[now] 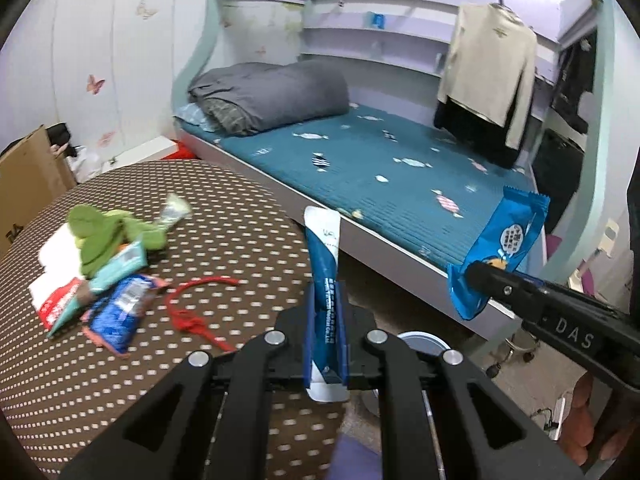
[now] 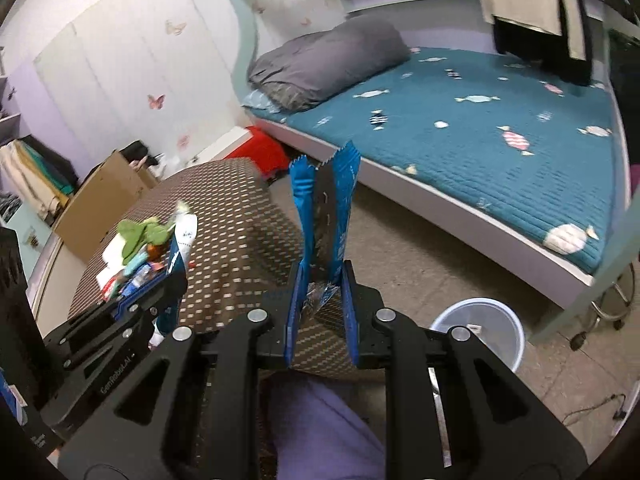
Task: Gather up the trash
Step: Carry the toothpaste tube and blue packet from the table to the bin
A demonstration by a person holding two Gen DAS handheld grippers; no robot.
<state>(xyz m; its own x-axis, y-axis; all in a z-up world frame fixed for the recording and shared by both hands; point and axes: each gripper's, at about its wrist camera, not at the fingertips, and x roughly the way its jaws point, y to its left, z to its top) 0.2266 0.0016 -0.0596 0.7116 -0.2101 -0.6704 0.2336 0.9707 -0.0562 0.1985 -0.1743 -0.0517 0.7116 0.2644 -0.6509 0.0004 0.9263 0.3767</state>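
Left jaws: the left gripper (image 1: 325,304) is clamped on one blue-and-white sachet (image 1: 322,256).
Right jaws: the right gripper (image 2: 322,280) pinches one blue snack wrapper (image 2: 326,208).
Bins: one bucket (image 2: 480,330), right of the right jaws.
Table (image 1: 224,216): one wrapper pile (image 1: 108,276), left of the left jaws.

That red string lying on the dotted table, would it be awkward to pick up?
Probably a bit. The red string lies in loose curves with a knot, so it looks limp and would likely dangle rather than hold shape. It seems thin and flat against the polka-dot tabletop, so pinching it may take care. It looks very light, unlikely to roll.
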